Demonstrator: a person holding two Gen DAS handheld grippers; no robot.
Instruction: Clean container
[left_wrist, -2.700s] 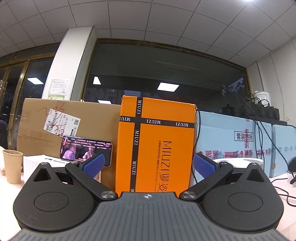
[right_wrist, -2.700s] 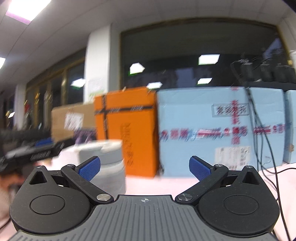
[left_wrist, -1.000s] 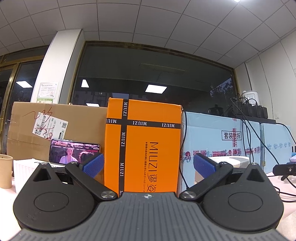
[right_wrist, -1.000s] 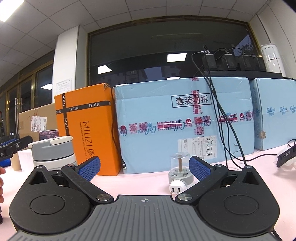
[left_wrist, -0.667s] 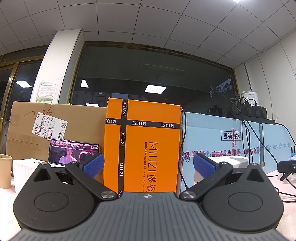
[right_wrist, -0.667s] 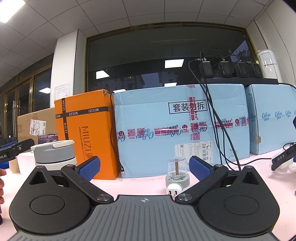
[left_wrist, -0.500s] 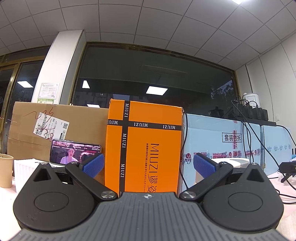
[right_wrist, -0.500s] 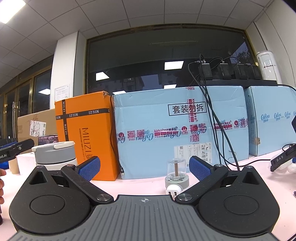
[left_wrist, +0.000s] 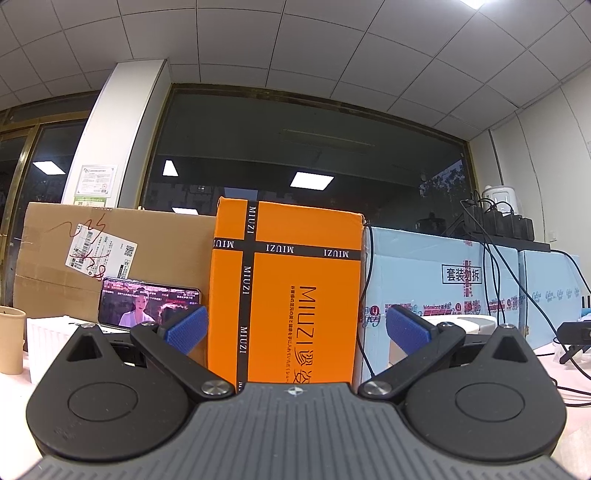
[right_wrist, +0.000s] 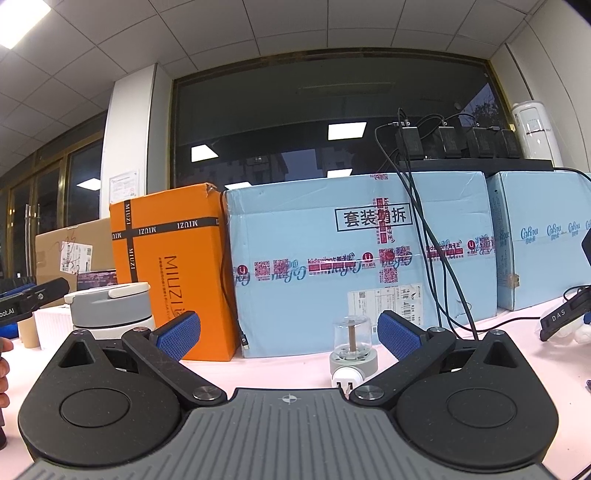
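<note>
Both grippers empty, jaws wide: left gripper (left_wrist: 294, 329), right gripper (right_wrist: 287, 330). Grey lidded container (right_wrist: 110, 309) stood left, beside orange box (right_wrist: 173, 266). Risk: cables (right_wrist: 432, 236), small plug-in lamp (right_wrist: 352, 349) nr reach path, could snag/topple.

1. Container (right_wrist: 110, 308): round, grey body on a white base, white tab on the lid.
2. Lid on, shut.
3. Upright on the pink table, at the left of the right wrist view.
4. Only a white rim (left_wrist: 476, 320) visible in the left wrist view.
</note>
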